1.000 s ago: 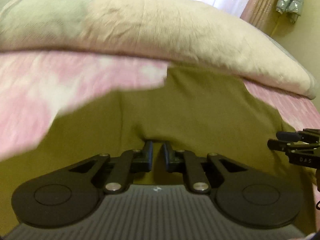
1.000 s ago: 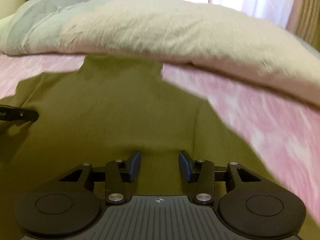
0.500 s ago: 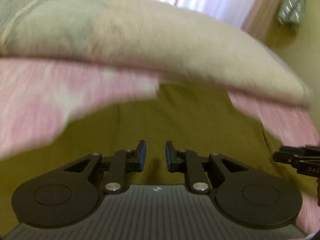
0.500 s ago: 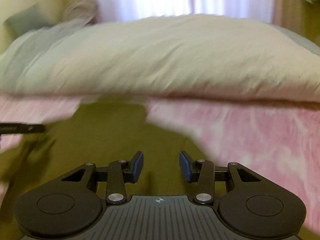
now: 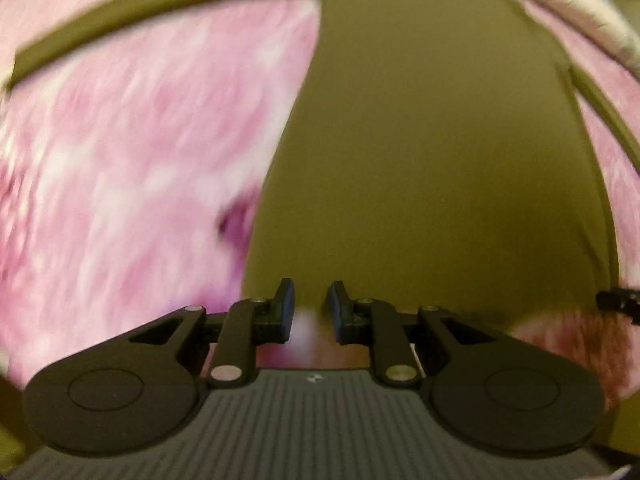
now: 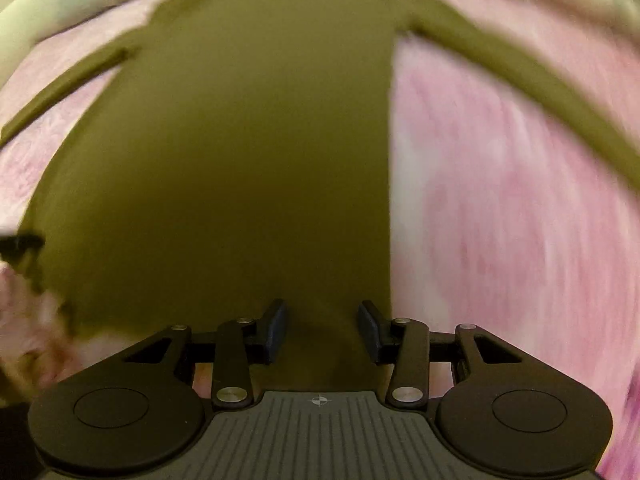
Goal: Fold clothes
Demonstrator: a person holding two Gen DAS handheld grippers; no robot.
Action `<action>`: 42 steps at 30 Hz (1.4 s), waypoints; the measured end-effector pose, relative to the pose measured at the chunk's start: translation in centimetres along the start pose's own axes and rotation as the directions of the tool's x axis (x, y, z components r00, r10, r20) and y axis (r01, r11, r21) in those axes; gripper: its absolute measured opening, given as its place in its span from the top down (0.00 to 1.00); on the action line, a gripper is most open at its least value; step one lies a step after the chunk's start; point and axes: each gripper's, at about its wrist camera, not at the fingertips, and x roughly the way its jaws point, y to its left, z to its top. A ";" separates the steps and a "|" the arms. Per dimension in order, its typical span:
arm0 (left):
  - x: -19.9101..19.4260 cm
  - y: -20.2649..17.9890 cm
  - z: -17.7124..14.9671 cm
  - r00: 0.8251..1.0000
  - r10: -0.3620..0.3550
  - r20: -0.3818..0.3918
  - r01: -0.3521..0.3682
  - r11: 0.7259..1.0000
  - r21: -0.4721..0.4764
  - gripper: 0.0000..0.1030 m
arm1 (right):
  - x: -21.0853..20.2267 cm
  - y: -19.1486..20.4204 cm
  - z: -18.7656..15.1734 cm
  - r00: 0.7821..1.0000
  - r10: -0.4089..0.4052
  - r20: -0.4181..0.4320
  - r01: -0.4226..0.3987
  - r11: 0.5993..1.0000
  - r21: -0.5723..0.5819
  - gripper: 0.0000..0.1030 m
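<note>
Pink bed cover [image 5: 132, 168], badly blurred, carries an olive garment [image 6: 240, 168] spread flat. Left gripper [image 5: 311, 309] and right gripper [image 6: 322, 326] hang over its near hem, jaws released, gripping nothing.

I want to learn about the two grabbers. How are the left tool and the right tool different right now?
The left tool has its fingers closer together; the right tool is opened wider. The left tool sits at the near edge of the olive long-sleeved shirt, with pink bedsheet showing between its fingers, while the right tool has only shirt between its fingers. Both are black, open and hold nothing.
</note>
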 end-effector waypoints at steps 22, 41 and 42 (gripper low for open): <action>-24.6 3.9 5.4 0.964 -0.093 0.250 0.060 0.989 0.136 0.63 | -20.7 11.8 0.9 0.964 -0.111 0.242 0.004 0.915 0.404 0.13; -30.6 0.7 2.0 0.944 -0.027 0.330 0.011 0.999 0.048 0.62 | -27.1 14.2 0.6 0.944 -0.097 0.314 0.037 0.981 0.192 0.13; -30.8 -0.5 1.7 0.942 -0.034 0.334 0.016 0.998 0.058 0.62 | -27.4 13.6 0.3 0.944 -0.098 0.315 0.039 0.981 0.188 0.13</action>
